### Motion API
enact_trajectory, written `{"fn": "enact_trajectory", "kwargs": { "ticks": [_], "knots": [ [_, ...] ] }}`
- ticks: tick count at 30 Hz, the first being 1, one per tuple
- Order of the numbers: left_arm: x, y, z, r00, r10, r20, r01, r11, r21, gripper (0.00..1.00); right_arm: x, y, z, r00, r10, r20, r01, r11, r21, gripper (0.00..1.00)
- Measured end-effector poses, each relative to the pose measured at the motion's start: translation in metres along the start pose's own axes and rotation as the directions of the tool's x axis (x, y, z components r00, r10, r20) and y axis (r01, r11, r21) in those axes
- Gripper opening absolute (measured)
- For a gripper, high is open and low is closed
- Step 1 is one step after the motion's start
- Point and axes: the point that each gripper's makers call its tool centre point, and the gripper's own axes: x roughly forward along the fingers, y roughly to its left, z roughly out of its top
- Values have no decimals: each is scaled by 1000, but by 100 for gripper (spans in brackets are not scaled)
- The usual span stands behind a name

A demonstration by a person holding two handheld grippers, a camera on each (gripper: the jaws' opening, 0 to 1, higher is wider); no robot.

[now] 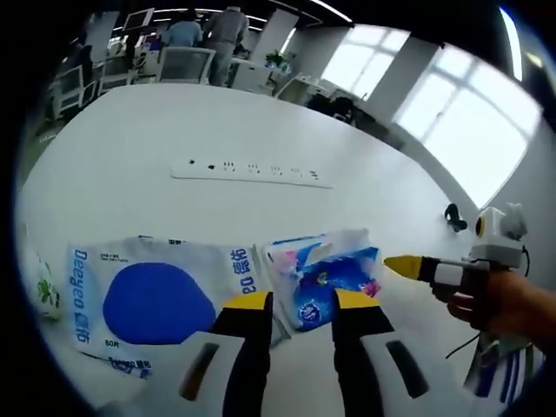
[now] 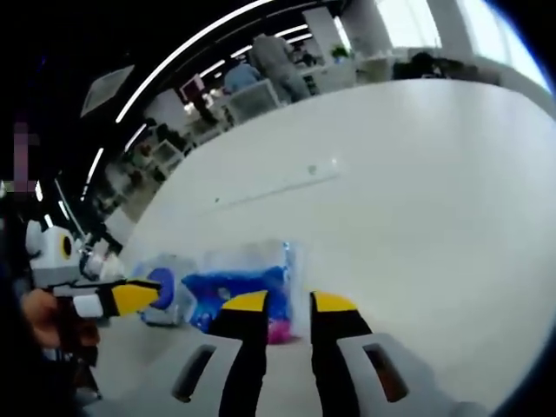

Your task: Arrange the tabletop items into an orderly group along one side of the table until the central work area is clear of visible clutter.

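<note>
On a broad white table (image 1: pixel 261 130), two yellow-tipped grippers close in on soft plastic packs lying near its front edge. The left gripper (image 1: pixel 302 304) has its jaws apart, straddling a small crinkled blue-and-white tissue pack with pink print (image 1: pixel 330 274); just beside it lies a larger flat white wipes pack with a big blue oval (image 1: pixel 152 300). The right gripper (image 2: pixel 285 306), its jaws also parted and holding nothing, faces the small blue pack (image 2: pixel 239 291) from the other side. Both packs look light, limp and slippery in their film, likely to buckle if pinched mid-face; a sealed end seam or folded edge seems the surest hold. A long white power strip (image 1: pixel 252 172) lies across the table's middle, well apart.
</note>
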Motion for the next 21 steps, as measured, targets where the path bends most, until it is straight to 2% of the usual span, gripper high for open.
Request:
{"fn": "enact_trajectory", "kwargs": {
  "ticks": [5, 9, 16, 21],
  "knots": [
    [-12, -2, 0, 999, -13, 41, 12, 1000, 24, 33, -14, 1, -4, 999, -3, 45, 5, 999, -39, 25],
    [-22, -4, 0, 997, -27, 72, 25, 999, 25, 37, -25, -1, -15, 999, -15, 40, 18, 998, -54, 29],
    [-40, -10, -4, 993, -61, 102, 53, 996, 75, 49, -45, -2, -26, 998, -21, 56, 24, 999, -48, 38],
    [-54, -11, -9, 991, -73, 112, 63, 994, 93, 53, -60, 2, -33, 999, -2, 52, 8, 994, -107, 46]
  ]
}}
